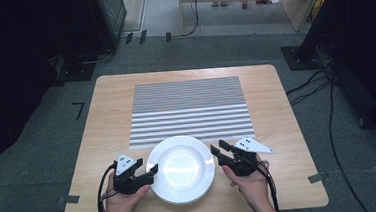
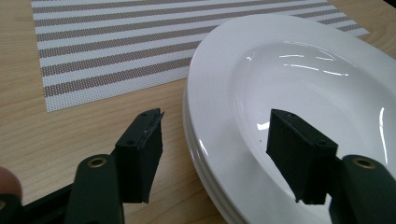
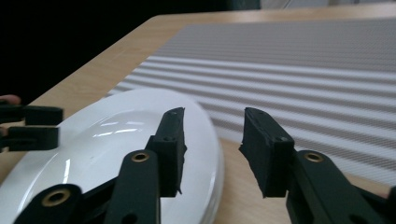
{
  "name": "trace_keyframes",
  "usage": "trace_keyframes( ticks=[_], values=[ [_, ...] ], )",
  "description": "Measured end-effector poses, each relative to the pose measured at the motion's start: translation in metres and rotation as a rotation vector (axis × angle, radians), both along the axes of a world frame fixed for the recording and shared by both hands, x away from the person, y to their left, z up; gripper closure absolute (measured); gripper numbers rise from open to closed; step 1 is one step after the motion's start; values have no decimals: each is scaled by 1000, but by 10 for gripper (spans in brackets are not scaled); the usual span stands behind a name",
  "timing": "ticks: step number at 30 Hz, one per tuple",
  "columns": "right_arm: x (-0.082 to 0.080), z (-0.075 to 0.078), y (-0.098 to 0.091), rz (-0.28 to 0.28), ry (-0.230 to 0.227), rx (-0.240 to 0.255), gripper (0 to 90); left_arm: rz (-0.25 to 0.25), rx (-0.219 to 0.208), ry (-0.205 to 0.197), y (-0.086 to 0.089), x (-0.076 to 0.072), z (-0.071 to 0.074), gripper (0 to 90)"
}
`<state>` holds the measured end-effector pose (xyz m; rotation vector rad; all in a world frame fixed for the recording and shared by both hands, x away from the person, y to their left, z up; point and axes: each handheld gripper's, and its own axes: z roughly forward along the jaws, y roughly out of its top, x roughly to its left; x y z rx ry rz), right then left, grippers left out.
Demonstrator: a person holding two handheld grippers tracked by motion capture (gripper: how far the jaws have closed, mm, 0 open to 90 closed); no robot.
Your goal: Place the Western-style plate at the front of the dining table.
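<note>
So there's one wooden table, one striped placemat and a stack of white plates. In the left gripper view you can make out stacked rims, at least two, maybe three, can't count them for sure. Two grippers, one per hand.

Taking the plates as the landmark: the placemat lies just behind them, with the stack's far edge overlapping the mat's near edge. The left gripper comes in from the plates' left side, hand low on the table, pointing across toward the rim. The right gripper sits at the plates' right side, angled in toward them.

Left jaws are apart and straddle the rim: one jaw hangs over the inside of the top plate, the other sits outside over bare table, neither pad pressing on it as far as I can see. Right jaws are apart too, one jaw over the rim, the other outside over the table and mat, not clamped.
</note>
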<state>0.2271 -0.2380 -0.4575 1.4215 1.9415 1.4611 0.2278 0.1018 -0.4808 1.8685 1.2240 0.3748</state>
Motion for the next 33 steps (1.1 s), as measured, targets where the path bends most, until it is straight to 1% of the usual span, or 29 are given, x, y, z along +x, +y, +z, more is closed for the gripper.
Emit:
trace_keyframes(
  ticks=[1, 5, 8, 9, 10, 11, 13, 18, 19, 22, 23, 27, 31, 33],
  values=[
    [0, -3, 2, 1, 23, 7, 623, 1, -1, 1, 0, 0, 0, 405],
    [2, -14, 4, -10, 77, 38, 697, -6, -1, 12, 2, -1, -3, 448],
    [2, -21, 6, 6, 122, 57, 708, -22, -10, 19, 3, -2, -5, 459],
    [3, -23, 6, 3, 130, 61, 708, -26, -10, 19, 3, -3, -5, 463],
    [3, -26, 6, -10, 132, 76, 718, -30, -10, 18, 2, -3, -6, 463],
    [3, -26, 6, -10, 132, 76, 718, -31, -9, 16, 2, -4, -6, 463],
    [3, -28, 3, -18, 154, 122, 739, -37, -9, 18, 1, -4, -7, 464],
    [2, -33, 1, -30, 182, 121, 743, -40, -22, 26, 2, -4, -8, 469],
    [2, -34, 1, -24, 200, 134, 750, -45, -26, 26, 1, -5, -9, 476],
    [2, -35, 1, -28, 207, 138, 756, -49, -24, 23, 1, -6, -9, 486],
    [1, -35, 2, -25, 210, 151, 765, -48, -24, 22, 1, -7, -9, 486],
    [1, -36, 3, -30, 216, 155, 768, -50, -37, 24, 2, -6, -10, 491],
    [1, -38, 1, -44, 238, 206, 776, -48, -48, 29, 3, -6, -11, 491],
    [1, -38, 0, -48, 246, 219, 784, -42, -57, 27, 3, -7, -11, 491]
  ],
)
